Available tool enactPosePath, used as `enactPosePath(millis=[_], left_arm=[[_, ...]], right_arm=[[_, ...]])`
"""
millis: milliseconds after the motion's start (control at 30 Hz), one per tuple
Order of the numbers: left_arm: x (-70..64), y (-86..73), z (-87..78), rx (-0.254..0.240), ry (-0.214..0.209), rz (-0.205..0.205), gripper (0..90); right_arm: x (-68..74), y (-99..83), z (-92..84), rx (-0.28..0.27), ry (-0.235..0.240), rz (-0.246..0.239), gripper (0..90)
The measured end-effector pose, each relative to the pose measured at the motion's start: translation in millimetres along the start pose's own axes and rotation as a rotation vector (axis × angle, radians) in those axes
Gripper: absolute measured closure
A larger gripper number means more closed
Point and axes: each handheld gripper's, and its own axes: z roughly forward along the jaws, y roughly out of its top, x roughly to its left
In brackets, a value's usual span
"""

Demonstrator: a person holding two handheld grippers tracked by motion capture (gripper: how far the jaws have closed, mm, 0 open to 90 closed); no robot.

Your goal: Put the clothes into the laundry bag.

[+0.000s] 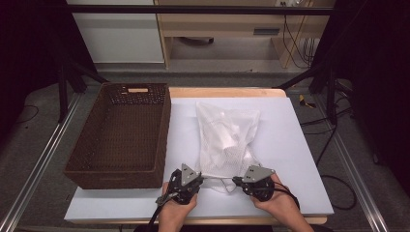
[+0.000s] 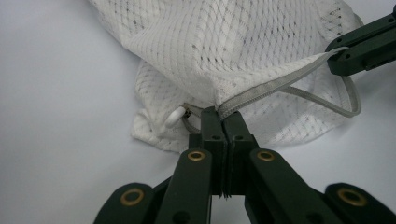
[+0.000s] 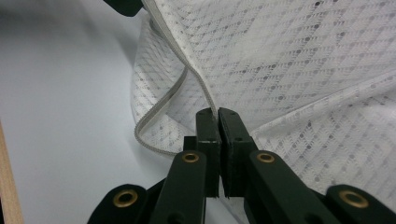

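Starting from the brown wicker basket (image 1: pixel 118 137), which stands at the left of the white table top (image 1: pixel 300 145), we find the white mesh laundry bag (image 1: pixel 226 135) lying just to its right, apart from it. At the bag's near edge, our left gripper (image 1: pixel 201 178) is clenched on the grey zipper band (image 2: pixel 275 84), beside the white zipper pull (image 2: pixel 175 116). Farther right, our right gripper (image 1: pixel 235 181) pinches the same band, jaws pressed tight together.

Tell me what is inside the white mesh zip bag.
Through the white mesh zip bag pale, bunched folds show, probably white fabric; the mesh blurs what exactly it is. Both grippers pinch its grey zipper edge.
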Motion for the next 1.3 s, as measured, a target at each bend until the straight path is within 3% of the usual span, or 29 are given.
enactPosePath(millis=[233, 300, 367, 433, 633, 767, 1033, 1133, 1300], left_arm=[[1.4, -4.4, 1.8, -0.004, -0.011, -0.021, 89.0], [2.6, -5.8, 3.4, -0.011, -0.033, -0.045, 88.9], [4.0, -6.5, 3.3, -0.027, -0.042, -0.069, 88.5], [3.8, -6.6, 0.8, -0.033, -0.034, -0.065, 85.4], [3.5, -3.2, -15.1, -0.085, -0.008, -0.053, 59.3], [4.3, 2.6, -24.6, -0.128, 0.008, -0.058, 47.2], [-4.7, 11.8, -29.3, -0.17, 0.01, -0.023, 30.1], [-7.0, 13.7, -27.0, -0.17, -0.004, -0.044, 24.7], [-11.6, 16.2, -28.0, -0.176, -0.011, -0.036, 19.7]], right_arm=[[1.4, -0.1, -1.2, -0.006, 0.004, -0.003, 86.6], [0.7, -0.6, -1.0, -0.008, 0.002, 0.001, 85.6], [0.1, -0.9, -2.4, -0.012, 0.0, 0.005, 81.7], [-0.3, -1.4, -5.2, -0.025, -0.002, 0.013, 76.2], [-2.8, 1.4, -18.6, -0.107, -0.051, 0.038, 46.2], [-7.9, 3.0, -26.3, -0.161, -0.045, 0.08, 32.2], [-20.9, 5.7, -37.9, -0.237, -0.08, 0.175, 19.7], [-24.8, 4.4, -40.7, -0.249, -0.111, 0.195, 17.8], [-30.8, 2.8, -44.6, -0.265, -0.157, 0.229, 13.2]])
